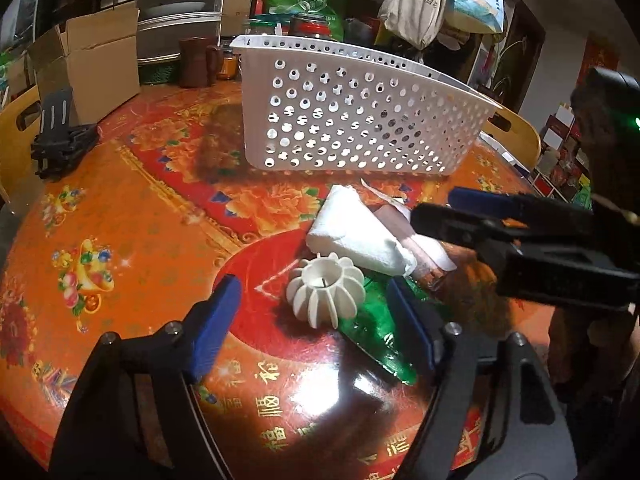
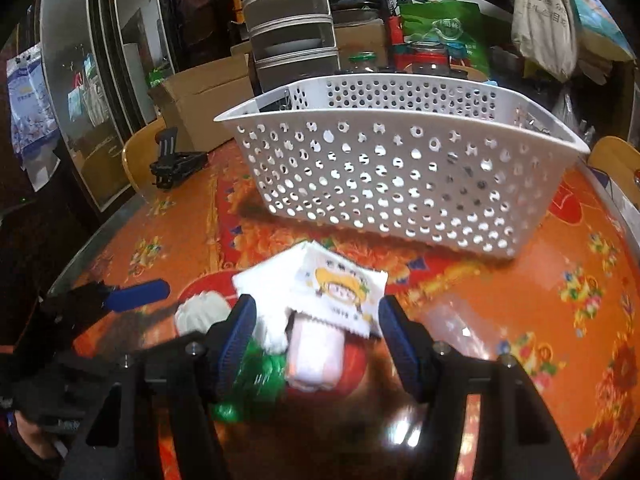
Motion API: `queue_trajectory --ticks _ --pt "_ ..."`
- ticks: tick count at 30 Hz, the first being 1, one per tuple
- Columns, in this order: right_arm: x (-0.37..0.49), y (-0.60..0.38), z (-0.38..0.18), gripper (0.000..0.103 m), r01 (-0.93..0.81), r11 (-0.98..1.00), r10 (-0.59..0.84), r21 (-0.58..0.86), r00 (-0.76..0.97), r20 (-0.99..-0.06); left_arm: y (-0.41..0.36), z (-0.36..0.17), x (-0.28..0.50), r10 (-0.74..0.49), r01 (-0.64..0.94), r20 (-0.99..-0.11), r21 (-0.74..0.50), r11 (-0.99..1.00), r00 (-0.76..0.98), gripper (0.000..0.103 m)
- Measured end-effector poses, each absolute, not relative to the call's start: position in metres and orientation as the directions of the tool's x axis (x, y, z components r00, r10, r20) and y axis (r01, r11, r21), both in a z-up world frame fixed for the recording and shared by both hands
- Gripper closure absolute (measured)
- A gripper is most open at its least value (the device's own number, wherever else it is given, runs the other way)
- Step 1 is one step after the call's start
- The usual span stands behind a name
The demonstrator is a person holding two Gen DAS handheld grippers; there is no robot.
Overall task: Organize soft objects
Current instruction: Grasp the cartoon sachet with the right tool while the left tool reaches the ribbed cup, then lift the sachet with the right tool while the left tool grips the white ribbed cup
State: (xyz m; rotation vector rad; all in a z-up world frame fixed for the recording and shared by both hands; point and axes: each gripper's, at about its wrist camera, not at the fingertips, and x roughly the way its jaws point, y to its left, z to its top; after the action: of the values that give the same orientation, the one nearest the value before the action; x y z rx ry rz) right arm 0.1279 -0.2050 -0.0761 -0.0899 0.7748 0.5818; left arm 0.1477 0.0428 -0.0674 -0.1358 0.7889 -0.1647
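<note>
The left gripper point(image 1: 316, 320) has its blue fingers point(image 1: 218, 320) parted around the near end of a small heap on the table point(image 1: 132, 216). The white ribbed ball point(image 1: 326, 294) sits between them with a gap on its left side, so nothing is clamped; the right-hand finger lies over a green crinkled wrapper point(image 1: 374, 332) and may touch it, though I cannot tell.

The right gripper point(image 2: 316, 336) straddles the same heap from the right, its fingers point(image 2: 236, 336) also apart. Between them lie a pink-and-white tissue pack point(image 2: 316, 354) and, just beyond it, a white sachet printed with a cartoon face point(image 2: 340, 290). The view is blurred, and neither pad visibly presses on them, so I read this gripper as open and empty.

A folded white tissue wad point(image 1: 356, 236) leans on the pack at the far side of the heap. Further off, well apart from it, stands the white perforated basket point(image 1: 360, 120), which looks empty through its holes.

By my judgement the step in hand is the first pick: both grippers are set for a grasp and no item is in the basket. Next, each should close gently on one soft thing only, the ball on the left and the tissue pack on the right, lift clear of the overlapping wrapper, and carry it forward over the basket's near rim.
</note>
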Motion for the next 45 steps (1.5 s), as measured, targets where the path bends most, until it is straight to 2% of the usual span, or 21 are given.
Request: queue_trajectory --ticks 8,13,22,24,26,28,30,34,45 --pt "0.143 -0.191 -0.083 0.040 -0.534 0.840 0.427 0.094 0.544 -0.723 0.043 -0.072 0.151 -0.201 0.098 -0.701 -0.185 0.978 0.684 0.030" --pt "0.150 -0.190 -0.093 0.063 -0.535 0.838 0.426 0.109 0.515 -0.743 0.042 -0.073 0.153 -0.206 0.105 -0.703 -0.184 0.977 0.681 0.030" --pt "0.148 -0.202 -0.091 0.089 -0.522 0.843 0.439 0.128 0.531 -0.725 0.037 -0.071 0.154 -0.212 0.123 -0.697 -0.177 0.977 0.685 0.030" --pt "0.147 -0.207 -0.088 0.091 -0.513 0.847 0.444 0.138 0.541 -0.714 0.035 -0.070 0.154 -0.216 0.130 -0.695 -0.175 0.976 0.685 0.034" --pt "0.146 -0.214 -0.085 0.091 -0.508 0.847 0.456 0.157 0.541 -0.707 0.034 -0.071 0.155 -0.223 0.137 -0.696 -0.178 0.974 0.683 0.043" --pt "0.144 -0.220 -0.083 0.093 -0.502 0.849 0.457 0.162 0.547 -0.701 0.034 -0.072 0.156 -0.231 0.142 -0.700 -0.184 0.973 0.675 0.056" --pt "0.143 -0.225 -0.081 0.094 -0.494 0.853 0.459 0.169 0.555 -0.693 0.034 -0.073 0.155 -0.234 0.141 -0.699 -0.189 0.972 0.675 0.063" --pt "0.140 -0.235 -0.079 0.098 -0.489 0.853 0.468 0.182 0.563 -0.681 0.034 -0.073 0.153 -0.232 0.140 -0.694 -0.188 0.972 0.682 0.063" --pt "0.125 -0.262 -0.067 0.099 -0.491 0.847 0.498 0.205 0.595 -0.632 0.037 -0.059 0.140 -0.219 0.134 -0.652 -0.178 0.975 0.726 0.063"
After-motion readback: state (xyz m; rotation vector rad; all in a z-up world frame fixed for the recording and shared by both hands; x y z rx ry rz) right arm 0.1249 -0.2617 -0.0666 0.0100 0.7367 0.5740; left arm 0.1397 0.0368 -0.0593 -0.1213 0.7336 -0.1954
